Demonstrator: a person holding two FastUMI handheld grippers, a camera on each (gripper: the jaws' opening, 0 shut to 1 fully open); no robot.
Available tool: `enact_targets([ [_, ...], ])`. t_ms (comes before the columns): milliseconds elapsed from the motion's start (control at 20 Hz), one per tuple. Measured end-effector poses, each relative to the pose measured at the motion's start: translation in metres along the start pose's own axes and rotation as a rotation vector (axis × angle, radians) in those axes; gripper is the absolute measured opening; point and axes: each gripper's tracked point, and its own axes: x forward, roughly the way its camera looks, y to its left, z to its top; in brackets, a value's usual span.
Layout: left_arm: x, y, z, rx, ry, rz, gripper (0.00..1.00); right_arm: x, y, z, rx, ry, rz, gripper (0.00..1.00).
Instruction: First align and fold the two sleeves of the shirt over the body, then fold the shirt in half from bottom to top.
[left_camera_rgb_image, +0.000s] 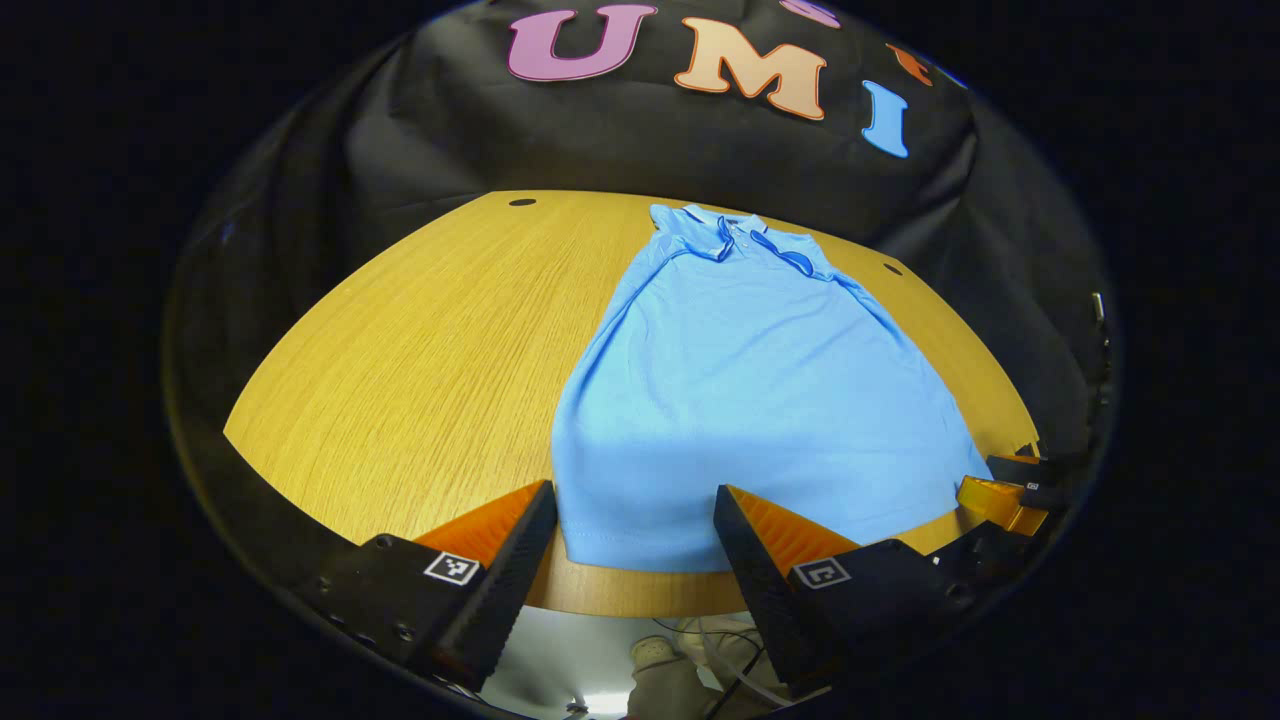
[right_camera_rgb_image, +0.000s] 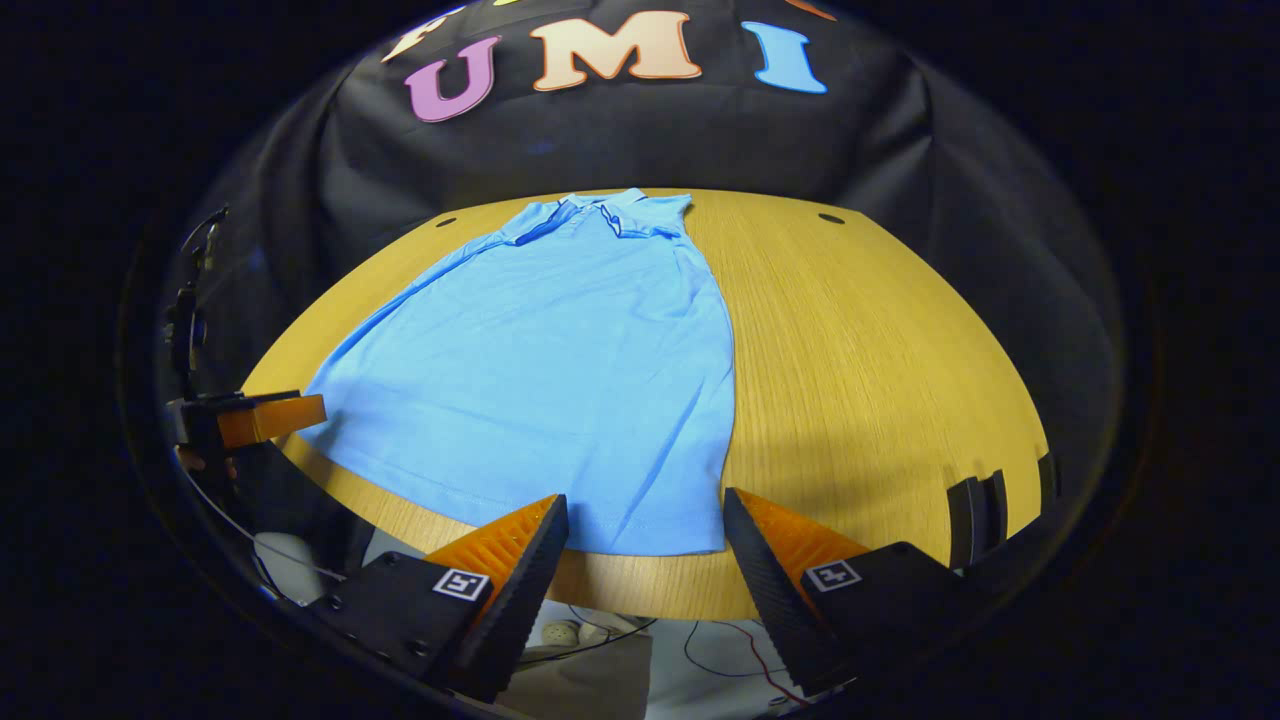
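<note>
1. Left gripper view: A light-blue polo shirt (left_camera_rgb_image: 740, 390) lies flat on the wooden table (left_camera_rgb_image: 420, 340), collar (left_camera_rgb_image: 735, 238) toward the far edge and hem at the near edge. No sleeve sticks out at either side, so the sleeves appear to be already folded over the body; the outline tapers from a wide hem to narrow shoulders.

2. Left gripper view: The left gripper (left_camera_rgb_image: 635, 520) hangs just off the near edge, fingers spread wide and holding nothing, bracketing the hem's left corner. The right gripper (left_camera_rgb_image: 1005, 495) shows near the hem's other corner, at the table's near right edge; whether it is spread or pressed together cannot be told from here.

3. Right gripper view: The shirt (right_camera_rgb_image: 560, 380) runs from the near edge of the table (right_camera_rgb_image: 880, 340) to the collar (right_camera_rgb_image: 610, 212) at the far edge. Its right side is a clean, straight folded edge. The fabric is smooth, with faint creases across the body.

4. Right gripper view: The right gripper (right_camera_rgb_image: 645, 520) hovers at the near edge with fingers spread and empty, framing the hem's right corner. The left gripper (right_camera_rgb_image: 255, 418) sits by the hem's left corner.

5. Judged progress: the sleeve folds look done; the bottom-to-top fold remains, as the hem lies unlifted at the near edge. Both tools seem placed to take the hem corners.
</note>
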Motion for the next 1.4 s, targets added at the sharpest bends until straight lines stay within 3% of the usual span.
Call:
enact_targets([
  [50, 0.002, -0.001, -0.003, 0.032, 0.005, 0.010, 0.96, -0.001, 0.000, 0.000, -0.001, -0.008, 0.007, 0.87],
  [100, 0.003, 0.000, -0.007, 0.075, 0.005, 0.021, 0.95, -0.001, 0.002, 0.000, 0.005, -0.007, 0.011, 0.94],
  [150, 0.003, -0.007, -0.005, 0.098, -0.009, 0.000, 0.93, 0.000, 0.003, -0.001, 0.013, -0.006, 0.017, 0.81],
  [200, 0.005, -0.013, -0.004, 0.099, -0.010, -0.023, 0.90, 0.001, 0.005, 0.000, 0.019, 0.000, 0.025, 0.77],
  [250, 0.007, -0.017, -0.004, 0.093, 0.002, -0.039, 0.71, 0.001, 0.010, 0.000, 0.029, 0.007, 0.037, 0.56],
  [300, 0.009, -0.024, -0.005, 0.068, 0.009, -0.069, 0.48, 0.003, 0.014, 0.000, 0.040, 0.015, 0.049, 0.45],
  [350, 0.012, -0.027, -0.006, 0.040, 0.033, -0.065, 0.25, 0.004, 0.017, 0.001, 0.046, 0.027, 0.049, 0.25],
  [400, 0.010, -0.029, -0.003, 0.038, 0.036, -0.074, 0.02, 0.006, 0.018, 0.002, 0.046, 0.037, 0.053, 0.17],
  [500, 0.009, -0.031, -0.003, 0.020, 0.054, -0.091, 0.00, 0.003, 0.020, 0.005, 0.052, 0.055, 0.049, 0.07],
  [750, 0.002, -0.024, 0.046, -0.068, -0.029, -0.109, 0.00, -0.005, 0.019, 0.056, 0.068, -0.030, 0.030, 0.06],
  [1050, 0.023, -0.018, 0.147, -0.210, -0.155, -0.147, 0.00, 0.021, 0.005, 0.170, 0.093, -0.149, 0.036, 0.07],
  [1400, 0.092, -0.014, 0.266, -0.227, -0.242, -0.135, 0.00, 0.108, -0.008, 0.309, 0.064, -0.231, 0.075, 0.06],
])
